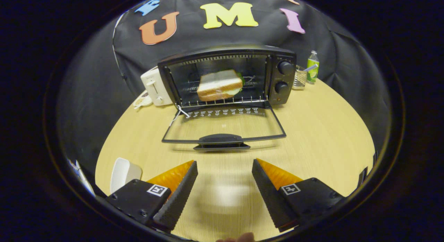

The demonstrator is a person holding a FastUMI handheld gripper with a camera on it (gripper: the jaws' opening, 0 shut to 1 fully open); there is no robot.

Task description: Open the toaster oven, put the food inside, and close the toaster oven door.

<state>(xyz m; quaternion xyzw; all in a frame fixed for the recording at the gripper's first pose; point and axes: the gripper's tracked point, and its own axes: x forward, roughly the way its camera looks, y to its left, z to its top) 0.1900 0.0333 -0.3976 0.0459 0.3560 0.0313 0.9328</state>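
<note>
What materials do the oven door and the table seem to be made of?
The oven door looks like clear glass in a dark, probably metal frame: the table's grain shows through it. The table looks like light wood or a wood-look laminate with a smooth matte finish. The gripper is open and holds nothing, before the door's handle.

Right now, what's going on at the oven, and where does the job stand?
The black toaster oven stands on the round wooden table with its glass door folded flat toward the gripper. A white-bread sandwich sits inside on the wire rack. The hand-held gripper hovers open above the table, short of the door handle, holding nothing. Only closing the door remains.
</note>
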